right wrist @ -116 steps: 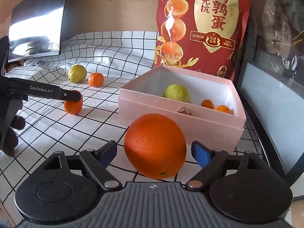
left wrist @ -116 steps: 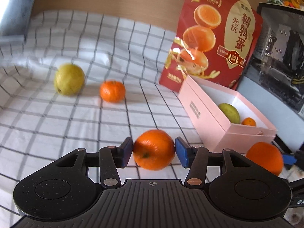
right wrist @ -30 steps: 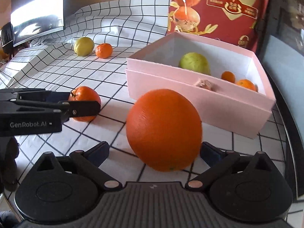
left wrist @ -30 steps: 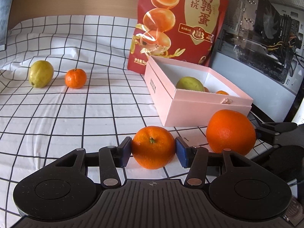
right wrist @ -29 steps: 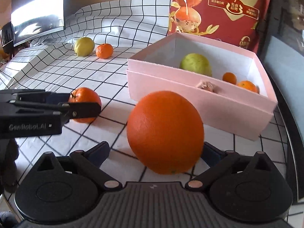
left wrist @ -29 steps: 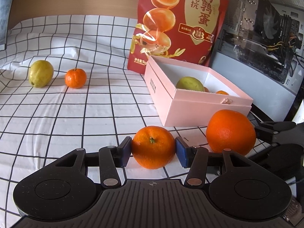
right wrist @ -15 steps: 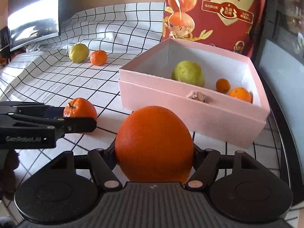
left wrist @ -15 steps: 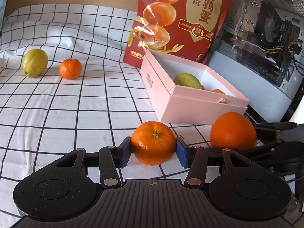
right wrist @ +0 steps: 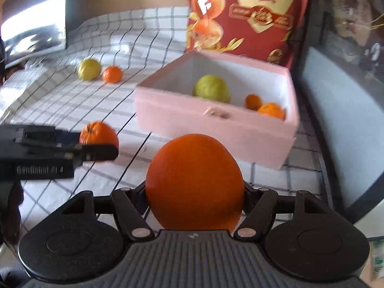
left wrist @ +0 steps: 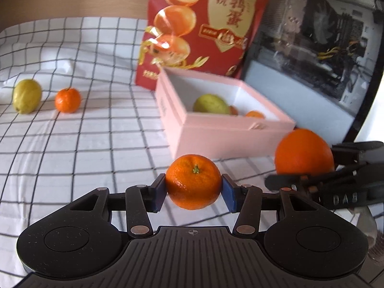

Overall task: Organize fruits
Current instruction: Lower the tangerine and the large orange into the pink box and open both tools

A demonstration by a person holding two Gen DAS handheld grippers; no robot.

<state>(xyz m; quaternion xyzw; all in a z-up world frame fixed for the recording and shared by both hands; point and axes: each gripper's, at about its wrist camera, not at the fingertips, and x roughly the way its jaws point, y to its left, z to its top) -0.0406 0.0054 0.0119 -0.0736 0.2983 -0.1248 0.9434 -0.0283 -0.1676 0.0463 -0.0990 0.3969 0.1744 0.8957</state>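
Observation:
My left gripper [left wrist: 194, 189] is shut on a small mandarin [left wrist: 194, 181] and holds it above the checked cloth, in front of the pink box [left wrist: 216, 139]. My right gripper [right wrist: 194, 192] is shut on a large orange [right wrist: 194, 182], lifted near the box's front [right wrist: 216, 127]. The box holds a green pear [right wrist: 211, 88] and two small mandarins [right wrist: 271, 110]. A yellow-green fruit [left wrist: 26, 95] and another mandarin [left wrist: 67, 100] lie on the cloth at the far left. The large orange also shows in the left wrist view [left wrist: 303, 153], and the held mandarin in the right wrist view [right wrist: 98, 133].
A red snack bag [left wrist: 204, 28] stands behind the box. A glass-sided computer case [left wrist: 312, 48] is on the right. A dark monitor [right wrist: 31, 16] stands at the far left. The checked cloth [left wrist: 72, 144] covers the table.
The right gripper has closed on the large orange and lifted it. The left gripper has raised the small mandarin off the cloth. Both have moved towards the box.

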